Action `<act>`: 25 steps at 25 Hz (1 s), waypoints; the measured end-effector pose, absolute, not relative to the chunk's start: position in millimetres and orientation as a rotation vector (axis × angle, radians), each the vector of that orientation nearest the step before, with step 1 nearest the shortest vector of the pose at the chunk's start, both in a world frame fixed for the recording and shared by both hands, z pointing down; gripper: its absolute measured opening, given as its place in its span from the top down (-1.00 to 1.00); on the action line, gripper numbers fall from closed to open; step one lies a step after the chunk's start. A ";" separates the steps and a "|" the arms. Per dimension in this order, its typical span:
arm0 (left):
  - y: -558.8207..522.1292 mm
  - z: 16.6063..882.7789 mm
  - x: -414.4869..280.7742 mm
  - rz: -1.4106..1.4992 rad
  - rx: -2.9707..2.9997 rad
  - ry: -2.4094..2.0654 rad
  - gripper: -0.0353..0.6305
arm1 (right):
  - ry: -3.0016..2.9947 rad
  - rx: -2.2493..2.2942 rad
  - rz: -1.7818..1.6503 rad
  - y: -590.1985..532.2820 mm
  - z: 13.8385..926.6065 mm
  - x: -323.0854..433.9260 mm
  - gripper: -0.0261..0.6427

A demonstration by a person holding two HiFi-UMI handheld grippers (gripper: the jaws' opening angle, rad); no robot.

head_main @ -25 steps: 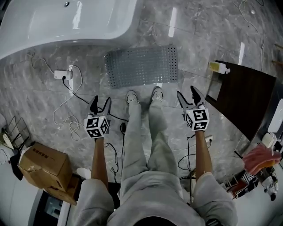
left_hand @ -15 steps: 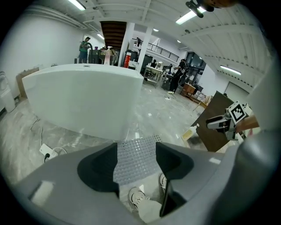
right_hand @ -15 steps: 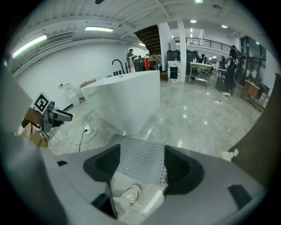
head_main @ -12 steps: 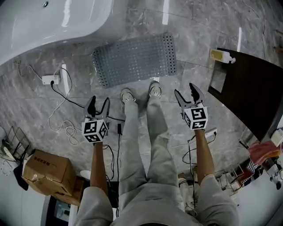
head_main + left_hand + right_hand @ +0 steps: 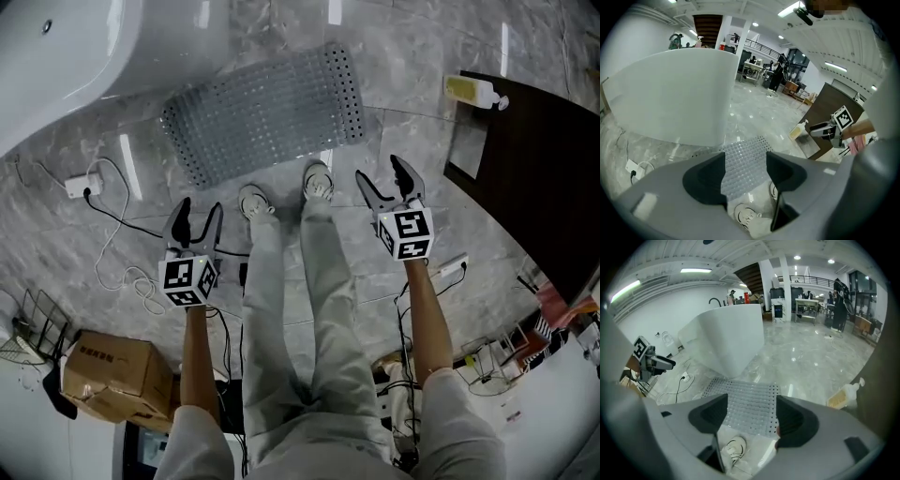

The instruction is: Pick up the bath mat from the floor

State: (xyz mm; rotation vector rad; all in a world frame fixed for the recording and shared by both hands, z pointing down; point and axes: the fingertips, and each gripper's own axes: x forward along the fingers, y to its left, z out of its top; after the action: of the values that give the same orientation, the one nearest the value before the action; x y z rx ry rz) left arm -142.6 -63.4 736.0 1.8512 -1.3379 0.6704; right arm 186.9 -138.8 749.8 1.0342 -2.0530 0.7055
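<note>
The grey, perforated bath mat (image 5: 262,112) lies flat on the marble floor beside the bathtub, just beyond the person's shoes (image 5: 253,202). My left gripper (image 5: 200,214) hangs open short of the mat's near left corner, nothing between its jaws. My right gripper (image 5: 382,178) is open near the mat's right end; its jaws have just been opening and hold nothing. In the left gripper view the mat (image 5: 745,164) shows through the gap of the left gripper (image 5: 746,176). In the right gripper view the mat (image 5: 750,408) lies ahead of the right gripper (image 5: 752,420).
A white bathtub (image 5: 56,47) stands beyond the mat. A power strip with cables (image 5: 80,186) trails over the floor at left. A cardboard box (image 5: 117,375) sits behind at left. A dark cabinet (image 5: 534,169) and a soap bottle (image 5: 473,91) are at right.
Both grippers have sunk toward the floor and come closer to the mat's near edge. The right jaws stand slightly wider. Nothing has been taken hold of.
</note>
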 end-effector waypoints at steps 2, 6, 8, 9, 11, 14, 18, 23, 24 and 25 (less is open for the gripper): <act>-66.4 744.3 -134.9 0.680 1.859 -1.318 0.10 | -2.040 1.039 0.722 -141.4 766.5 192.1 0.04; -72.6 760.6 -125.8 0.701 1.871 -1.292 0.10 | -2.018 1.027 0.748 -147.2 801.5 200.0 0.03; -74.9 768.5 -125.6 0.705 1.872 -1.291 0.10 | -2.006 1.018 0.752 -149.2 819.0 203.4 0.02; -76.2 772.7 -126.4 0.706 1.873 -1.293 0.10 | -1.998 1.015 0.754 -150.3 828.0 204.8 0.01; -78.4 782.9 -129.6 0.707 1.868 -1.301 0.10 | -1.984 1.011 0.757 -152.9 846.3 206.9 0.00; -79.8 800.2 -134.6 0.704 1.853 -1.319 0.10 | -1.967 0.999 0.765 -155.7 874.6 207.7 -0.01; -85.0 823.9 -136.7 0.692 1.854 -1.339 0.10 | -1.952 0.979 0.799 -160.1 915.9 207.7 -0.02; -88.7 858.2 -133.7 0.684 1.854 -1.347 0.10 | -1.908 0.988 0.821 -164.6 966.3 213.2 -0.02; -87.8 865.2 -132.7 0.683 1.851 -1.345 0.10 | -1.901 0.986 0.823 -165.1 975.9 214.3 -0.02; -86.9 872.5 -131.9 0.681 1.846 -1.343 0.10 | -1.894 0.988 0.828 -165.9 985.5 215.7 -0.02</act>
State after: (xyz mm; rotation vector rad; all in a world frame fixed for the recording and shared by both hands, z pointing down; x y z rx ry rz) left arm -131.9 -86.9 872.5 1.8460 -1.3430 0.6812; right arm 215.7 -165.9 985.5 0.9876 -1.8942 0.8284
